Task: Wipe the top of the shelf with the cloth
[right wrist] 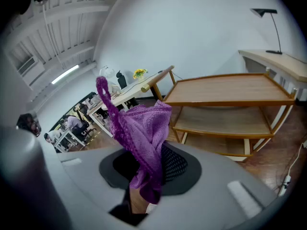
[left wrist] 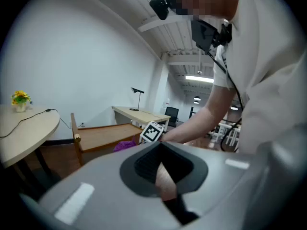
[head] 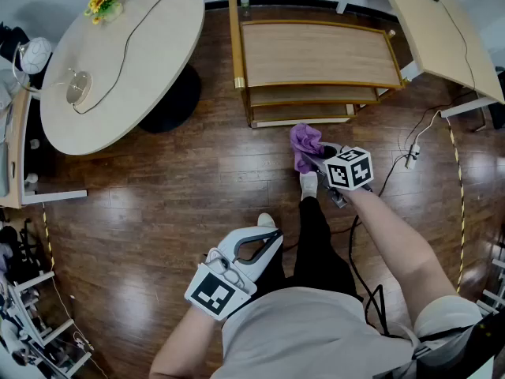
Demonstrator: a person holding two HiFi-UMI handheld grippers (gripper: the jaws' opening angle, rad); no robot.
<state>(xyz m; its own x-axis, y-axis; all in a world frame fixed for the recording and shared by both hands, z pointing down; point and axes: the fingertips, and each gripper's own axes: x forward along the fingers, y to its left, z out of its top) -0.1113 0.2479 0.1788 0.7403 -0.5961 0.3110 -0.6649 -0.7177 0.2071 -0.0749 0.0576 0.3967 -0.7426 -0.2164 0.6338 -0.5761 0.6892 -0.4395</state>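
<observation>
A three-tier wooden shelf (head: 316, 54) stands on the floor ahead of me, its top board bare. My right gripper (head: 318, 163) is shut on a purple cloth (head: 306, 143) and hangs just in front of the shelf's lower tiers, above the floor. In the right gripper view the cloth (right wrist: 144, 128) sticks up from the jaws, with the shelf (right wrist: 225, 90) beyond to the right. My left gripper (head: 267, 242) is held low by my body, shut and holding nothing. The left gripper view shows the shelf (left wrist: 105, 135) and cloth (left wrist: 125, 145) in the distance.
A round table (head: 118, 54) with a cable, a lamp and yellow flowers (head: 105, 0) stands left of the shelf. A desk (head: 442, 30) runs along the right. Cables and a power strip (head: 410, 158) lie on the wooden floor at the right.
</observation>
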